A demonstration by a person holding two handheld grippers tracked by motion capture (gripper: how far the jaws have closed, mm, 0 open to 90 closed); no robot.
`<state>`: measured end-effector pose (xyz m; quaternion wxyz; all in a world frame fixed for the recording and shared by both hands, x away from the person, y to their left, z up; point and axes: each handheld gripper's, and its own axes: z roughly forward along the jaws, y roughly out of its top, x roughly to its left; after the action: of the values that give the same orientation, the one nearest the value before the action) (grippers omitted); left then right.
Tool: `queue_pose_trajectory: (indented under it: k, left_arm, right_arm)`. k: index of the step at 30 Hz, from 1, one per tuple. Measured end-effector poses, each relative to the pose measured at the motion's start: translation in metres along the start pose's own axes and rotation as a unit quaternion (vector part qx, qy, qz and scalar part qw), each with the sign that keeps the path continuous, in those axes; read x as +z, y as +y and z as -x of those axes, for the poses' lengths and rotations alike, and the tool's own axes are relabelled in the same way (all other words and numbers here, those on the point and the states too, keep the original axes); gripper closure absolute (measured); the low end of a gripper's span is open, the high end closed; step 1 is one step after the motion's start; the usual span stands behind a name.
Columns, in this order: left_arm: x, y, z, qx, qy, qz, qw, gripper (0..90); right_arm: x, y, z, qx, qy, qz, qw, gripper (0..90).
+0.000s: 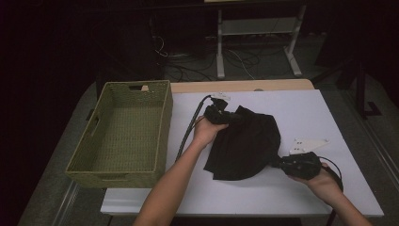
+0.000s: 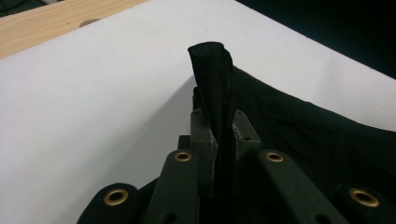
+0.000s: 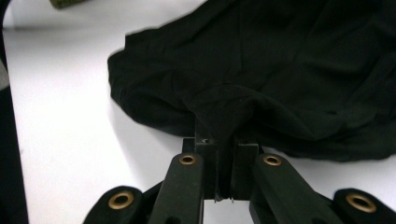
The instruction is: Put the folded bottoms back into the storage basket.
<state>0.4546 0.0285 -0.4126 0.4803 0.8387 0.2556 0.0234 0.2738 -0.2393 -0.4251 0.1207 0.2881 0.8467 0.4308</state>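
- Left tongs (image 1: 229, 116): clamped on far edge of black cloth (image 1: 247, 143).
- Right tongs (image 1: 277, 163): clamped on cloth's near edge.
- Cloth: spread on white surface (image 1: 301, 113), right of woven basket (image 1: 162, 127).

The tool (image 3: 223, 154) pinches a bunched edge of black cloth (image 3: 280, 70) on the white table (image 3: 70, 140).

Behind the white table (image 1: 301, 108) stood a white metal frame (image 1: 256, 28), cables (image 1: 188, 66) tangled on the dim floor beside it.
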Motion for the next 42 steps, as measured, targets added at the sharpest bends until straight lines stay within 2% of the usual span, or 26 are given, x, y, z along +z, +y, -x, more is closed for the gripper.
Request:
queue_pose_trajectory:
  k: [5,11,22,30,32,33,36,38,42]
  left_arm:
    - [-0.004,0.004,0.007,0.009,-0.003,0.007,0.9999,81.9]
    - [-0.012,0.009,0.014,0.011,-0.014,0.016,0.9997,81.9]
    - [-0.022,0.018,0.031,0.025,-0.023,0.018,0.9993,82.0]
    - [-0.04,0.034,0.039,0.026,-0.003,0.018,0.9995,82.0]
    - [-0.046,0.039,0.04,0.024,0.003,0.018,0.9995,82.0]
    - [-0.05,0.043,0.04,0.024,0.007,0.018,0.9995,81.9]
    - [-0.06,0.051,0.04,0.019,0.018,0.02,0.9995,82.0]
    - [-0.067,0.055,0.041,0.018,0.026,0.022,0.9992,82.0]
    - [-0.082,0.065,0.042,0.011,0.04,0.025,0.9988,82.0]
  right_arm:
    - [0.004,0.014,0.003,-0.008,0.001,0.013,0.9999,84.2]
    - [0.009,0.03,0.006,-0.015,0.001,0.026,0.9996,84.2]
    - [0.017,0.057,0.01,-0.026,0.001,0.044,0.9987,84.2]
    - [0.019,0.081,0.011,-0.038,0.007,0.062,0.9973,84.2]
    - [0.019,0.087,0.01,-0.04,0.01,0.066,0.997,84.3]
    - [0.019,0.095,0.009,-0.046,0.012,0.067,0.9966,84.3]
    - [0.019,0.102,0.008,-0.05,0.015,0.069,0.9963,84.2]
    - [0.017,0.114,0.006,-0.056,0.021,0.074,0.9955,84.2]
    - [0.016,0.125,0.006,-0.06,0.026,0.08,0.9947,84.3]
